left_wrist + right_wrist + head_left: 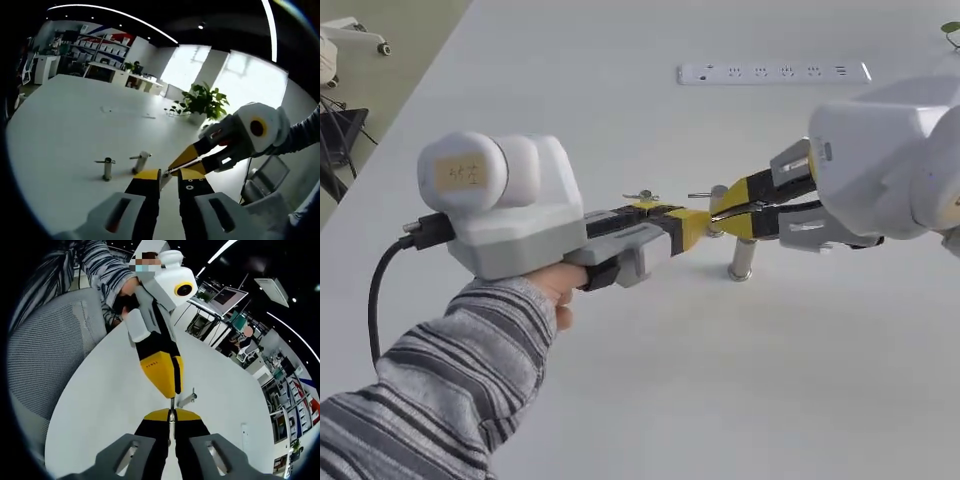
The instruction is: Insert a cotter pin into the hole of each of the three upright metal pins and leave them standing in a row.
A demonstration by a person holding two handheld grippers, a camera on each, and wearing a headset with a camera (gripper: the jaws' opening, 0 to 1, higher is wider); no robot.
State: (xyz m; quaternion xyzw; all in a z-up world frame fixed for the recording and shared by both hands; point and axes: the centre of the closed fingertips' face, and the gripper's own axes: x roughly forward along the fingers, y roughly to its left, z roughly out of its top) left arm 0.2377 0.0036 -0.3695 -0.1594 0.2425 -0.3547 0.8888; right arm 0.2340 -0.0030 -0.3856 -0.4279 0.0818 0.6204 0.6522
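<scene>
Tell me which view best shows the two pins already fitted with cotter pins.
The left gripper view: both fitted pins stand in the open on the table. The head view catches their tops above the left gripper; the right gripper view shows one beside that gripper's jaw.

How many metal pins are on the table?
3. One metal pin and a second stand left of the left claw in its view; the third stands below the right claw, its top hidden.
</scene>
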